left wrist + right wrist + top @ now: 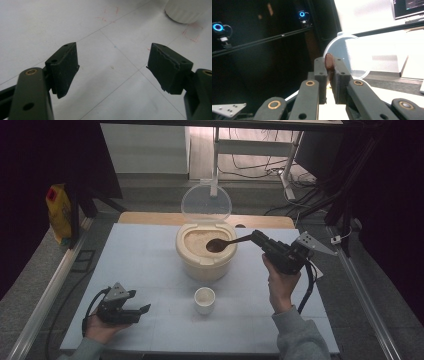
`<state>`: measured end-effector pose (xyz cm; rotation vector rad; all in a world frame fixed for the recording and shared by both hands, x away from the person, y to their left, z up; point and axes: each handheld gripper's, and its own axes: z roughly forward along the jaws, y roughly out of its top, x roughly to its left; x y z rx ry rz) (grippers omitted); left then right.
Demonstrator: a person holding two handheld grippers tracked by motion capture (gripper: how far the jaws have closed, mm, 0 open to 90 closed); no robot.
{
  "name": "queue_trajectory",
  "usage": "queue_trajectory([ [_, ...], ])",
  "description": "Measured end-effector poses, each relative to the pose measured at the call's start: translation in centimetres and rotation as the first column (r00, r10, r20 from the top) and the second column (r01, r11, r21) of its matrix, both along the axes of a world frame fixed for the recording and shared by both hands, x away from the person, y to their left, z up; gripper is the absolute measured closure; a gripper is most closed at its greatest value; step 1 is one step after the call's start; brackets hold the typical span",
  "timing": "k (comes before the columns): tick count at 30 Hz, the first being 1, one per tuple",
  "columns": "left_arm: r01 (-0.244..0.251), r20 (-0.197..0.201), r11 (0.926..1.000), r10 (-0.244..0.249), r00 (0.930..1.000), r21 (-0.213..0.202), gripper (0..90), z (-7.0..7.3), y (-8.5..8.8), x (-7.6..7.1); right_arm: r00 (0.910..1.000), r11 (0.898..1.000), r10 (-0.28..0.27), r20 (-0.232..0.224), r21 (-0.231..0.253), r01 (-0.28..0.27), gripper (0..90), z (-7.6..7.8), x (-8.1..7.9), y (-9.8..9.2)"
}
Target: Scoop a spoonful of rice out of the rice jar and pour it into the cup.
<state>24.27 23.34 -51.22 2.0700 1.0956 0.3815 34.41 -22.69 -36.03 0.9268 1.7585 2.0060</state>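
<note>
A cream rice container (205,251) stands mid-table with its clear round lid (206,204) tipped up behind it; the lid (352,56) also appears in the right gripper view. My right gripper (258,238) is shut on the handle of a brown wooden spoon (226,243), whose bowl hovers over the rice. In the right gripper view the spoon (328,61) sits edge-on between the pads. A small white cup (204,299) stands in front of the container; its base (186,11) is at the top right of the left gripper view. My left gripper (145,309) (112,67) rests open near the front left, holding nothing.
The pale blue table top (150,265) has a metal rail (47,292) along its left side and another on the right. A yellow bag (60,212) leans off the table at the far left. Desk legs and cables lie beyond the far edge.
</note>
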Motion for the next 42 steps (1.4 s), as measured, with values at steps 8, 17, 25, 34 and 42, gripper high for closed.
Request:
queue_trajectory([
  [8, 0.004, -0.007, 1.0, -0.004, 1.0, 0.004, 24.2, -0.1, -0.1, 0.0, 0.9987, 0.996, -0.051, 0.008, -0.07, 0.052, 83.5, 0.2, 1.1, 0.8],
  [17, 0.006, -0.009, 0.9999, -0.006, 0.9999, 0.008, 24.1, -0.1, -0.1, 0.1, 0.9959, 0.989, -0.09, 0.009, -0.117, 0.091, 83.4, 0.0, 1.9, 1.4],
  [25, 0.009, -0.01, 0.9999, -0.009, 0.9999, 0.011, 24.1, -0.1, -0.1, 0.1, 0.9922, 0.981, -0.124, 0.006, -0.151, 0.124, 83.5, -0.3, 2.3, 1.3],
  [34, 0.01, -0.015, 0.9999, -0.01, 0.9998, 0.012, 24.0, -0.2, -0.1, 0.1, 0.9896, 0.971, -0.143, -0.015, -0.197, 0.137, 83.5, -0.6, 2.6, 1.9],
  [42, 0.01, -0.014, 0.9999, -0.01, 0.9999, 0.011, 24.0, -0.2, 0.0, 0.1, 0.9886, 0.979, -0.124, -0.087, -0.175, 0.107, 83.5, -1.3, 3.4, 2.7],
])
